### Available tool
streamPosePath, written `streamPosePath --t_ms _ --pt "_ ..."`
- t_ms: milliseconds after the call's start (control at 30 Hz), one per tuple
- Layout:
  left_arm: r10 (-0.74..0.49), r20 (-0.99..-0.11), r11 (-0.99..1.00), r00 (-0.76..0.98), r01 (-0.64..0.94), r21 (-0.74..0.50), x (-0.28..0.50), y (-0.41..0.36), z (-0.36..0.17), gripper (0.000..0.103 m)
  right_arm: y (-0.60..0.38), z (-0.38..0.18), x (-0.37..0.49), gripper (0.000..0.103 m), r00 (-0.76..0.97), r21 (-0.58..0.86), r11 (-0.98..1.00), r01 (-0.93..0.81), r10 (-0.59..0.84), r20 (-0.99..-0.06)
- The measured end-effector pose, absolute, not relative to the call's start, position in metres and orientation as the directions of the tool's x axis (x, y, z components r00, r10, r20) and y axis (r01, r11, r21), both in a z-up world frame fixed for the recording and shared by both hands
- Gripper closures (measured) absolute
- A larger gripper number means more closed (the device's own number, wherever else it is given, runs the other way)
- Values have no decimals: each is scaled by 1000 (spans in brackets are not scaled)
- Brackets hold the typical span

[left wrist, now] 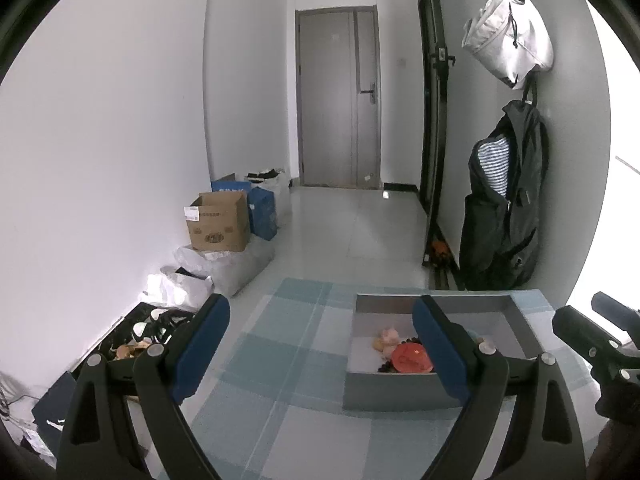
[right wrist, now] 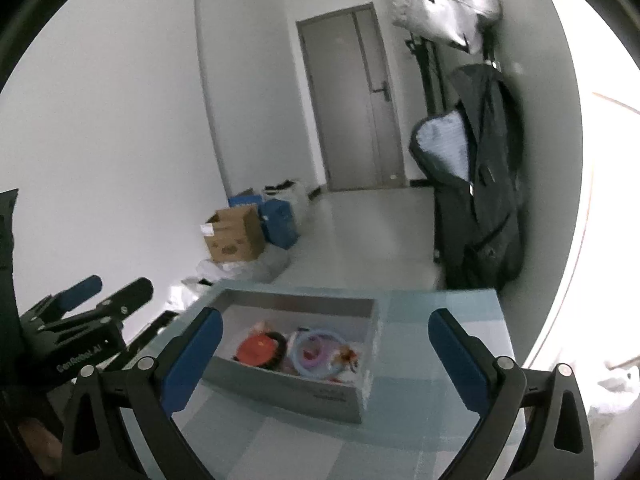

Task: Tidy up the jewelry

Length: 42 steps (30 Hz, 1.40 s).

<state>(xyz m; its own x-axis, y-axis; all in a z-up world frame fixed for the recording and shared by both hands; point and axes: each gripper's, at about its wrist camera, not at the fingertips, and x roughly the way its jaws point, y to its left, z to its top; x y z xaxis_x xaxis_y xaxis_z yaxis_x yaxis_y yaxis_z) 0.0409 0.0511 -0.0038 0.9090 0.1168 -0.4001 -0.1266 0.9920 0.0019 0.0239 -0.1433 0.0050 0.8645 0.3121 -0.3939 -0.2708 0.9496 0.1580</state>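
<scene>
A grey open box stands on a blue checked tablecloth; it also shows in the right wrist view. Inside lie jewelry pieces: a red round item, a pink piece, and in the right wrist view a red disc and a pale blue ring. My left gripper is open and empty, just left of and before the box. My right gripper is open and empty, hovering before the box. The right gripper shows at the left view's right edge.
Cardboard box, blue boxes and plastic bags line the left wall on the floor. A dark jacket and a white bag hang on the right wall. A grey door closes the corridor. A black crate sits beside the table's left edge.
</scene>
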Motion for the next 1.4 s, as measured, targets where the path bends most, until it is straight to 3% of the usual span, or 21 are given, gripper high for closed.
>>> streamPosePath --t_ms 433,1400 --pt "125 -424 992 897 -120 40 50 41 -33 13 -128 -20 27 0 851 43 961 -272 262 -455" --pt "90 -443 996 892 -83 36 54 39 -33 13 -134 -22 31 0 841 77 965 -251 256 -477"
